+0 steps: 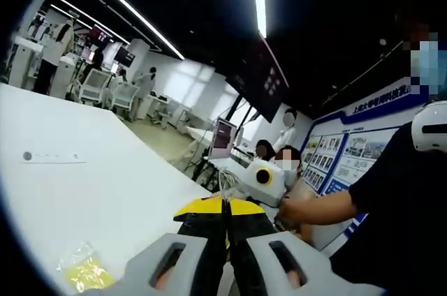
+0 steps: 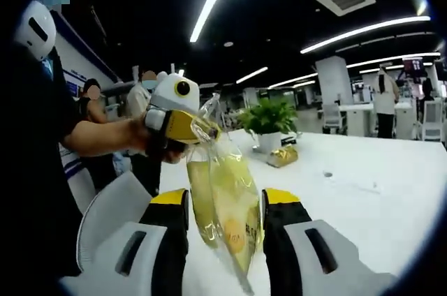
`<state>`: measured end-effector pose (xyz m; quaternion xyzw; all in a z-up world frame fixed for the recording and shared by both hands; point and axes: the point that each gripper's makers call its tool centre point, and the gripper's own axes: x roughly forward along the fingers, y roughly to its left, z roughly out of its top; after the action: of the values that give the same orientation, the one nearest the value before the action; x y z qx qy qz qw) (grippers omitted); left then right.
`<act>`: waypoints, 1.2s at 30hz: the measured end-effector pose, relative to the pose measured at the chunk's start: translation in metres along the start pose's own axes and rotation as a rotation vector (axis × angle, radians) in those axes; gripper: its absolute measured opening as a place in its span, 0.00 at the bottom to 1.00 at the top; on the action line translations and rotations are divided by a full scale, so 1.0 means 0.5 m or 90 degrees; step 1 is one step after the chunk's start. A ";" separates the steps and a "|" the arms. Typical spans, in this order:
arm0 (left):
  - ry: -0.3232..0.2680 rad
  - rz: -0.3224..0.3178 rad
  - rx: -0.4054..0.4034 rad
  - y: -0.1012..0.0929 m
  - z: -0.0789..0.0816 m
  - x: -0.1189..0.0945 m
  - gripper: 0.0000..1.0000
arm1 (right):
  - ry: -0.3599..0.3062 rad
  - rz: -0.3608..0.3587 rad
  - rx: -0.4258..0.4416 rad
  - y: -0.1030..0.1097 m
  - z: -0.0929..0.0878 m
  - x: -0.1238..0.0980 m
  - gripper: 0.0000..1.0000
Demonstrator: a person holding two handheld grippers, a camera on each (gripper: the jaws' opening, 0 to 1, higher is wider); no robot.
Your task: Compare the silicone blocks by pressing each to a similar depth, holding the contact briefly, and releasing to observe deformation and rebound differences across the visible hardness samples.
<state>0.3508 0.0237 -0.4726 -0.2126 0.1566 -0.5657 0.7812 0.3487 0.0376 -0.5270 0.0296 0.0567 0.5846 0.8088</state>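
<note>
- Yellow-tipped jaws of the right hand-held gripper (image 2: 225, 223), spread wide, flanking a clear plastic bag (image 2: 225, 205) of yellow silicone blocks that hangs between them without visible contact.
- Held aloft by its crumpled top in the left hand-held gripper (image 2: 183, 126), pinched shut on the film; in the left gripper view, same jaws pressed together (image 1: 225, 206).
- Probably light, limp and slippery: film likely to slide, blocks inside soft and yielding. Best gripped at the gathered neck, or squeezed gently across the bulging lower part.
- Second small yellow packet (image 1: 85, 272) lying on the white table (image 1: 91, 184), near its edge.
- Potted plant (image 2: 269, 120) and a gold-wrapped item (image 2: 283, 156) farther along the table.
- Open office, strip lights overhead, people standing well apart.
</note>
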 end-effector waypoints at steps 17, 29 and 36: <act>-0.025 0.009 -0.021 0.018 0.012 -0.029 0.00 | 0.020 0.037 0.029 0.017 -0.003 0.031 0.25; -0.034 0.016 -0.033 0.029 0.010 -0.036 0.00 | 0.066 0.039 0.067 0.023 -0.010 0.038 0.16; -0.031 0.025 -0.027 0.033 0.012 -0.039 0.00 | 0.077 0.043 0.088 0.024 -0.010 0.043 0.12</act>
<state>0.3612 0.0474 -0.4758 -0.2396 0.1539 -0.5414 0.7910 0.3436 0.0616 -0.5319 0.0517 0.1447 0.6070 0.7797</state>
